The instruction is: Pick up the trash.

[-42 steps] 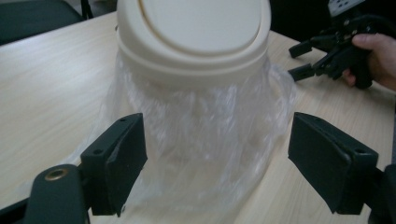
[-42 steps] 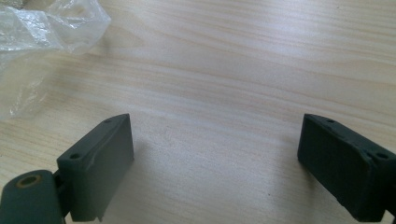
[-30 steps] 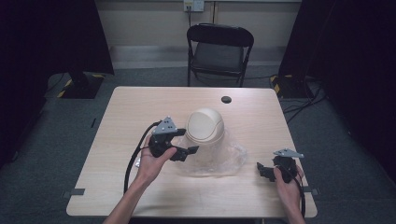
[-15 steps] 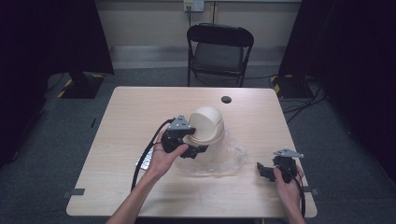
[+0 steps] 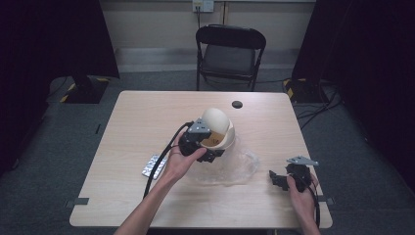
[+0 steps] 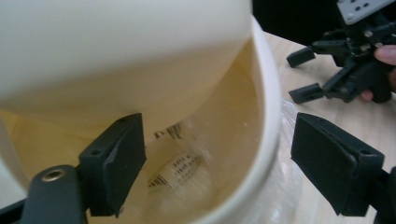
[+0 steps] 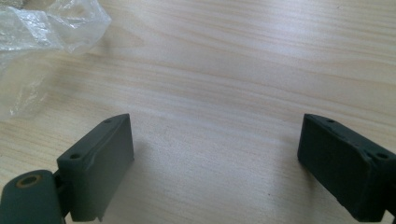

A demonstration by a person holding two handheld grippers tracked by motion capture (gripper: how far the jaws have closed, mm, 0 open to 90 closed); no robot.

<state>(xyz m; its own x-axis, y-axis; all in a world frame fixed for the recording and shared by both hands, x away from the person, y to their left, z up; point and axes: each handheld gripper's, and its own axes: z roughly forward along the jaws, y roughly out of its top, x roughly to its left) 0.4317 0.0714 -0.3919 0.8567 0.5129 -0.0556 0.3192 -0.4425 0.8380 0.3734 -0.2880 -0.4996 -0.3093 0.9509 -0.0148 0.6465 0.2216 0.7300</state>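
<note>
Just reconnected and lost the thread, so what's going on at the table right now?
A person works at a wooden table with a gripper in each hand. The left gripper is open at the cream helmet-like shell, one jaw inside its hollow and one outside, straddling the rim without being closed on it. The shell sits on a crumpled clear plastic bag. The right gripper rests open on bare table near the right edge, holding nothing. A blister pack lies left of the bag.

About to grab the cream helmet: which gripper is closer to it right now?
Left. The left gripper is at the cream helmet, open jaws straddling its rim. The right gripper rests open on the table, well off toward the near right edge.
</note>
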